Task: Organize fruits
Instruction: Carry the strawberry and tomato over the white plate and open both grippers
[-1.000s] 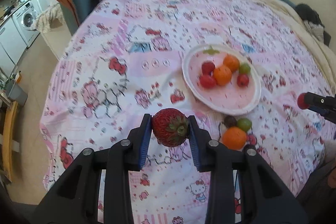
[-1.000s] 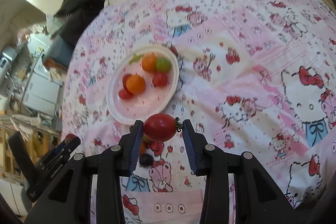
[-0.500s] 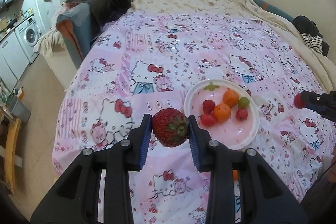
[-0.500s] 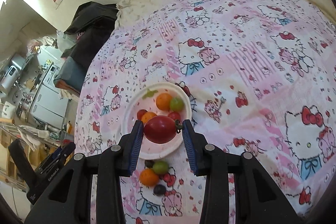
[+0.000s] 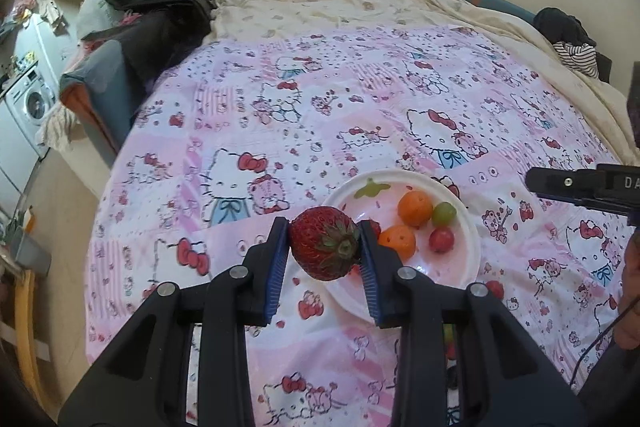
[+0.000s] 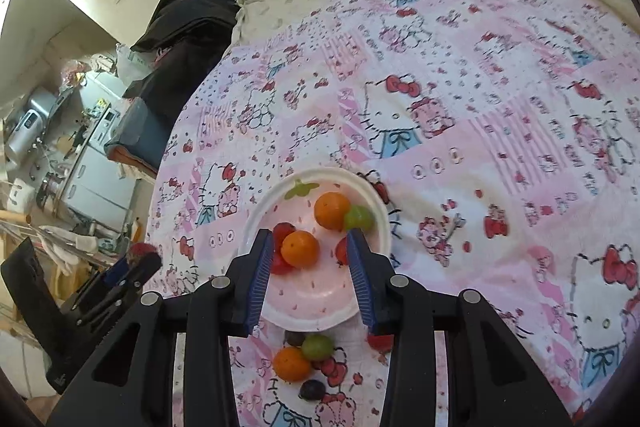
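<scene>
Left gripper (image 5: 325, 245) with strawberry (image 5: 323, 249) above plate (image 5: 472, 251) (oranges (image 5: 415, 207) inside)

Fruits (image 6: 299, 247) on plate (image 6: 316, 317), others (image 6: 292, 363) beside

left claw (image 5: 325, 247) clamps strawberry (image 5: 323, 249) | above plate (image 5: 472, 247) rim | plate holds oranges, grape
</scene>
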Action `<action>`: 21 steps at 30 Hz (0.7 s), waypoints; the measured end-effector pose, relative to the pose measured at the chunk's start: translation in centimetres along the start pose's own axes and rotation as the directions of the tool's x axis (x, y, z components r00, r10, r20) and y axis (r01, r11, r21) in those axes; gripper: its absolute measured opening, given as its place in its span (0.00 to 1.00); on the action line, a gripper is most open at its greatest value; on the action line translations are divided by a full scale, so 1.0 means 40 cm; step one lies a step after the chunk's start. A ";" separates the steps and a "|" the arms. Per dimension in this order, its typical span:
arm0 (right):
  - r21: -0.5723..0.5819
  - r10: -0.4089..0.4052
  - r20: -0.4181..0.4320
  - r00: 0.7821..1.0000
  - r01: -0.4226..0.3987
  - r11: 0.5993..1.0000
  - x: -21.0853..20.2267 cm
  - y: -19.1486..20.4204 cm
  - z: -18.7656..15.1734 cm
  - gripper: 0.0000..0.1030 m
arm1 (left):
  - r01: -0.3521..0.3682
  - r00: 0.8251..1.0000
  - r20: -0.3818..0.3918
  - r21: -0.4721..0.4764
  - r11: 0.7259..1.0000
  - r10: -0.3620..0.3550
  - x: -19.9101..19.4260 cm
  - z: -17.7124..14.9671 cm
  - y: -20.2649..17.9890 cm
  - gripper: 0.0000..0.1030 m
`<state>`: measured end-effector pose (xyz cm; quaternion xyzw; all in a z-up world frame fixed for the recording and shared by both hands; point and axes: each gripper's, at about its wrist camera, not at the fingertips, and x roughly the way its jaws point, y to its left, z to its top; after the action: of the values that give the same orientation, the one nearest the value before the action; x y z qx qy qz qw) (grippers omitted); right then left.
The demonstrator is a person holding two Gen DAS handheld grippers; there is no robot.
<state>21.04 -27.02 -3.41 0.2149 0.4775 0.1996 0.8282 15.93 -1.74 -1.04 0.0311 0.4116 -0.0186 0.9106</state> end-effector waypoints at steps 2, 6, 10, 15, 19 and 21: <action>0.015 0.011 -0.025 1.000 -0.010 1.000 0.020 -0.009 0.004 0.38 | 0.013 1.000 -0.021 -0.026 1.000 -0.014 0.017 -0.005 0.009 0.29; 0.048 0.018 -0.078 0.997 -0.014 0.999 0.059 -0.028 -0.003 0.38 | 0.065 0.995 -0.076 -0.059 0.996 -0.069 0.061 -0.015 0.016 0.29; 0.034 -0.058 -0.193 0.979 0.066 0.997 0.108 -0.040 -0.025 0.42 | 0.118 0.984 -0.129 -0.045 0.992 -0.122 0.106 -0.028 -0.016 0.29; -0.013 -0.182 -0.325 0.928 0.188 0.982 0.160 -0.081 -0.093 0.53 | 0.154 0.975 -0.168 0.021 0.988 -0.149 0.152 -0.057 -0.068 0.29; -0.065 -0.214 -0.377 0.901 0.204 0.977 0.190 -0.086 -0.136 0.53 | 0.158 0.969 -0.197 0.033 0.987 -0.148 0.179 -0.075 -0.083 0.29; -0.138 -0.265 -0.383 0.885 0.228 0.964 0.210 -0.072 -0.154 0.51 | 0.170 0.964 -0.210 0.021 0.985 -0.162 0.192 -0.081 -0.083 0.29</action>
<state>19.89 -23.88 -13.66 0.0701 0.6497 0.1534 0.7412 18.38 -4.90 -9.11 0.0161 0.5051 -0.0994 0.8572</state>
